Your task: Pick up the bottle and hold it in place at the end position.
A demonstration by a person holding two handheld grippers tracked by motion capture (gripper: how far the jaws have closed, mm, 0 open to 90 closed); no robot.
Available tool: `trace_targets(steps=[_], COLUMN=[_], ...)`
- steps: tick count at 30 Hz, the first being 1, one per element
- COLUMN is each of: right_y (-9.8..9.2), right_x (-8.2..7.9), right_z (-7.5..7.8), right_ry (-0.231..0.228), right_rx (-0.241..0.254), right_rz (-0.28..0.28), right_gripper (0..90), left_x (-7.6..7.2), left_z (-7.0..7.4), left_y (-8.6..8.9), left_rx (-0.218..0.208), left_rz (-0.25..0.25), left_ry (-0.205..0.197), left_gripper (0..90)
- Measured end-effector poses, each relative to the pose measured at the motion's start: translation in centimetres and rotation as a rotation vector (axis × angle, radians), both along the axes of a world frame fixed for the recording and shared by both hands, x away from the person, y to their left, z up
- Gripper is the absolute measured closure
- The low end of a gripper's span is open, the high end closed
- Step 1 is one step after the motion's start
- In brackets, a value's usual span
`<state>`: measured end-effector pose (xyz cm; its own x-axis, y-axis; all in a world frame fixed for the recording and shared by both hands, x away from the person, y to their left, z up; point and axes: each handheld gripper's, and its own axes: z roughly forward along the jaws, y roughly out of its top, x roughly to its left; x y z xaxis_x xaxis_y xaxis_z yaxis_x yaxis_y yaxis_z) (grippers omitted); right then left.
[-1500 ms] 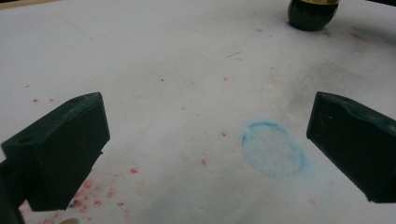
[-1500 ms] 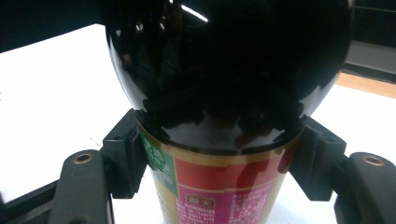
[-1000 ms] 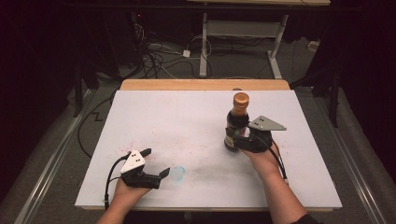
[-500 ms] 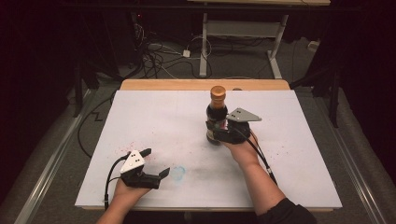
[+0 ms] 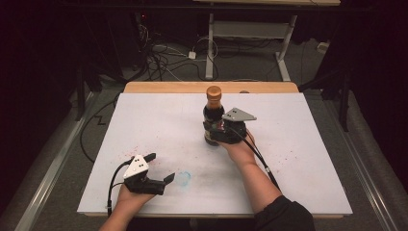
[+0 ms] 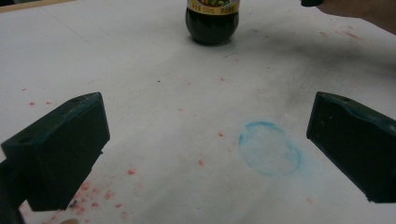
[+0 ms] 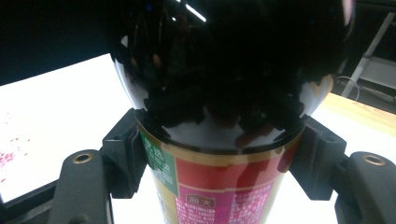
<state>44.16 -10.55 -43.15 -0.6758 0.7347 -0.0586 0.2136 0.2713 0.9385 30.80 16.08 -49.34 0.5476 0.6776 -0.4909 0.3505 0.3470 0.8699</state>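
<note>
Bottles: one. Dark glass sauce bottle (image 5: 212, 118) with an orange-brown cap, standing upright on the white sheet, a little back of centre and nearer the far wooden edge than the person's side.

Grippers: two. Right gripper (image 5: 215, 133) is clamped on the bottle's lower body, jaws pressed to either side of the label. Left gripper (image 5: 162, 168) rests at the near left of the sheet, jaws spread wide with nothing between them, well apart from the bottle.

Hands: two, one behind each gripper; a dark sleeve covers the right forearm.

Views compared. Right gripper view: bottle (image 7: 231, 93) at close range, glossy black shoulder above a gold band, label in red, magenta and green with print too small to read; both black jaws touch its sides. Left gripper view: the bottle's rounded base (image 6: 212, 23) far off, resting on the sheet, and a faint blue ring stain (image 6: 270, 148) lying between the two open jaws, with scattered red specks (image 6: 107, 198) by the jaw at the picture's left. High view: whole layout, cap included.

Surface: white sheet (image 5: 159, 115), smudged grey near the middle, over a table whose wooden edge (image 5: 168, 87) shows at the far side.

Room: dark, grey floor, tangled cables (image 5: 161, 57), legs of a white table (image 5: 210, 48) behind.
</note>
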Motion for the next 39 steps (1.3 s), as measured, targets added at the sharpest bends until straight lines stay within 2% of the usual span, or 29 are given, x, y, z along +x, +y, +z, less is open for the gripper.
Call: trace_targets(steps=[3,5,23,29,32,39], right_y=[0.1,0.1,-0.1,-0.3,-0.5,-1.2], right_x=[0.2,0.3,0.5,0.7,0.5,-0.4], right_z=[-0.2,-0.3,-0.6,-0.8,-0.7,0.0], right_ry=[-0.003,0.016,0.027,0.068,0.083,0.061], right_rx=[0.006,0.015,0.016,0.008,0.005,0.043], right_rz=[-0.002,-0.01,0.0,-0.005,0.001,0.018], right_gripper=[32.1,32.1,29.6,18.5,16.3,15.7], left_x=[0.0,0.0,0.0,0.1,0.1,0.1], left_z=[0.0,0.0,0.0,0.0,0.0,0.0], left_y=[0.0,0.0,0.0,-0.1,-0.1,-0.1], left_rx=[0.0,-0.002,-0.002,0.002,0.006,0.007], left_rz=[0.001,0.001,0.001,0.001,0.0,-0.003], left_ry=[0.001,0.0,0.003,0.01,0.01,0.012], left_gripper=[0.0,0.0,0.0,0.0,0.0,0.0])
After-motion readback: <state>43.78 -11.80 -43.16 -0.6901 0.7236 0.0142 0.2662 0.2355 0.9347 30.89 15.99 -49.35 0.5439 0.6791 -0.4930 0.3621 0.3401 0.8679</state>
